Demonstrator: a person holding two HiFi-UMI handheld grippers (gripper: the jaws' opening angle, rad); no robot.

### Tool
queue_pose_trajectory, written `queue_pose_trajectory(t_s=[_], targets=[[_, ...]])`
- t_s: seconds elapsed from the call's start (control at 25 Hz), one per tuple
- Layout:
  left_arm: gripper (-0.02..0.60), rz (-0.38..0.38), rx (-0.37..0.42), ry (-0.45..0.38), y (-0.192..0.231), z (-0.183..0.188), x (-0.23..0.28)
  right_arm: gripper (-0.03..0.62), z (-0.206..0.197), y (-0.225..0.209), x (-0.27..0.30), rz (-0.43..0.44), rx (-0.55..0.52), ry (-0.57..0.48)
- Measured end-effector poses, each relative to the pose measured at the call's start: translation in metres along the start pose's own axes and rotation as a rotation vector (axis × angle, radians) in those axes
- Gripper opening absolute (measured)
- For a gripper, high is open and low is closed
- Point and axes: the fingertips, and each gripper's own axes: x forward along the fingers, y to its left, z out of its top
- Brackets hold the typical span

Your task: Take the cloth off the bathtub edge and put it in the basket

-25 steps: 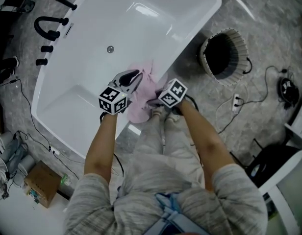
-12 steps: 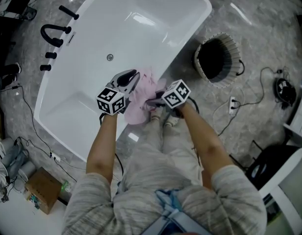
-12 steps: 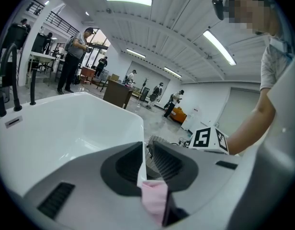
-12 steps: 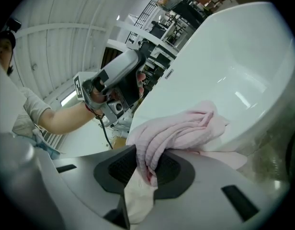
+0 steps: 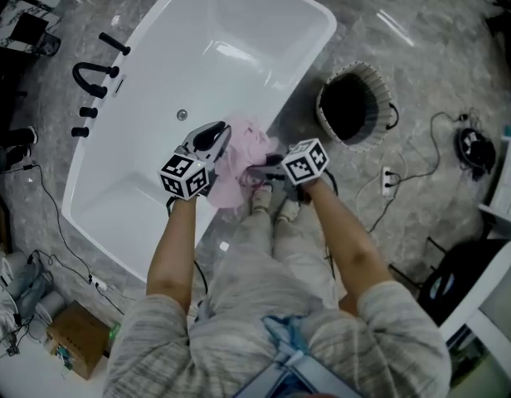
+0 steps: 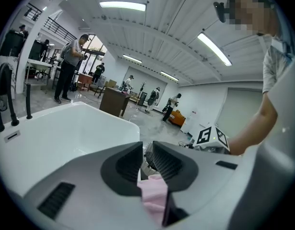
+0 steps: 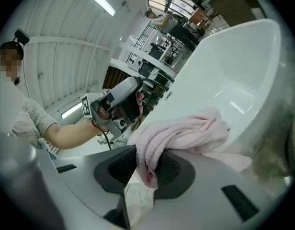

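A pink cloth [image 5: 241, 157] hangs bunched between my two grippers over the near rim of the white bathtub [image 5: 156, 197]. My left gripper [image 5: 212, 136] is shut on the cloth's left part; in the left gripper view a pink fold [image 6: 154, 195] sits pinched between the jaws of the left gripper [image 6: 146, 158]. My right gripper [image 5: 262, 171] is shut on the cloth's right end, and in its own view the cloth [image 7: 186, 131] drapes out from the right gripper [image 7: 147, 166]. The dark round basket [image 5: 352, 106] stands on the floor to the right of the tub.
A black tap and handles [image 5: 94, 77] stand by the tub's far left side. Cables and a socket strip [image 5: 388, 179] lie on the grey floor right of the person's legs. A cardboard box [image 5: 80, 338] sits at the lower left. A white unit [image 5: 496, 338] stands at the lower right.
The head view has shifted, so tub and basket sit lower and further left in the picture. Both grippers have kept hold of the cloth, and the right one has edged rightward.
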Motion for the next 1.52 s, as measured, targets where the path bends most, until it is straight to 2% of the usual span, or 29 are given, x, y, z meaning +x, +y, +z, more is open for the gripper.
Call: queue_pose_trajectory(t_s=[0.2,0.52,0.84,1.24,1.52], targets=[[0.052,-0.003,-0.003,-0.005,-0.012,0.013,0.002,0.1,0.017,0.014,-0.025,0.017,0.017,-0.096],[0.052,-0.01,0.025,0.007,-0.027,0.028,0.011,0.1,0.03,0.015,-0.062,-0.014,0.025,-0.194],[0.052,-0.047,0.042,0.013,-0.052,0.039,0.028,0.101,0.036,0.021,-0.093,-0.021,0.043,-0.282],[0.052,-0.078,0.064,-0.008,-0.076,0.059,0.036,0.1,0.05,0.032,-0.139,-0.046,0.004,-0.407],[0.052,-0.097,0.092,-0.018,-0.091,0.07,0.041,0.1,0.051,0.044,-0.172,-0.078,-0.01,-0.453]])
